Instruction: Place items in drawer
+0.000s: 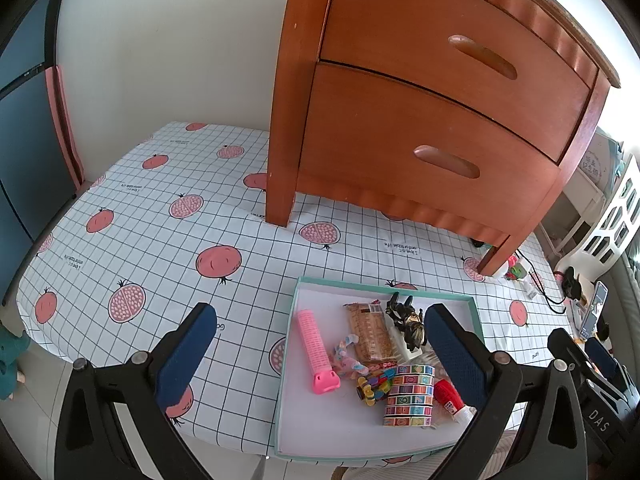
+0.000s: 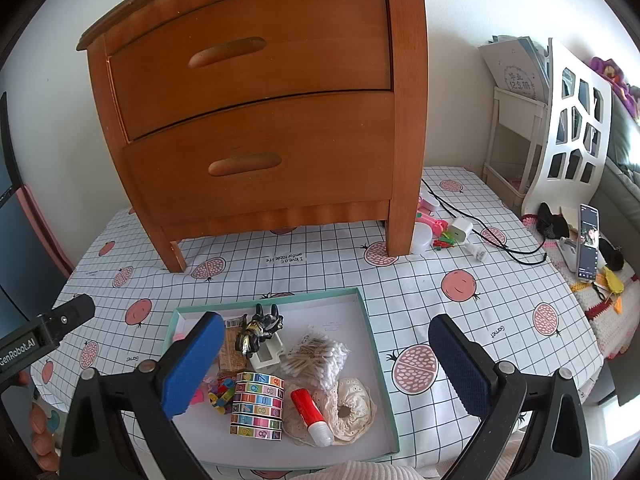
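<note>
Wooden drawers shut, tray items untouched: nothing started. Left gripper and right gripper both spread wide, empty. Next, probably: hook a drawer handle, pull.

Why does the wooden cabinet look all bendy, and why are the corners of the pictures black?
In both wrist views a fisheye lens curves straight edges, so the cabinet leans and bulges; in the right wrist view its drawers bow too. The black corners are the lens rim. Daylight is soft: the left wrist view washes out white at its right edge, and the tray stays sharp.
</note>
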